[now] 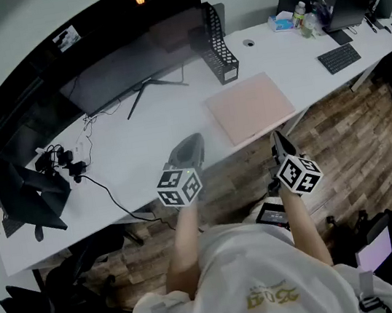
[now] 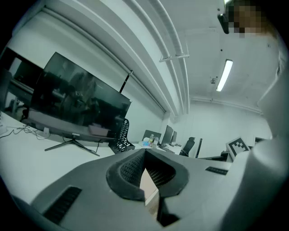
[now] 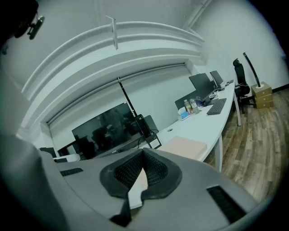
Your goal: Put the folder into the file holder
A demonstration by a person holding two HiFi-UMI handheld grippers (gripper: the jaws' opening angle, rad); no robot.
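Nothing done yet on this one. The pink folder (image 1: 250, 106) lies flat on the white desk (image 1: 143, 146), close to the front edge and untouched. The black mesh file holder (image 1: 218, 45) stands upright at about 11 o'clock from the folder, near it but not touching, just right of the big monitor (image 1: 129, 59). I can't tell whether its slots hold anything.

My left gripper (image 1: 192, 140) is clenched with nothing in it. Its own view shows the jaws pressed together, with only desk and folder edge seen past them. It hovers over the desk's front edge, with the folder at roughly 2 o'clock from it. My right gripper (image 1: 277, 135) is clenched and empty too, held just off the desk edge with the folder at about 11 o'clock from it.

Everything is left to do, as I judge it: open a gripper, pick the folder up by an edge, stand it up, carry it to the holder and slide it into a slot. A flat folder on a smooth desk will likely be awkward to get a jaw under, so the overhang at the front edge looks like the place to grab.
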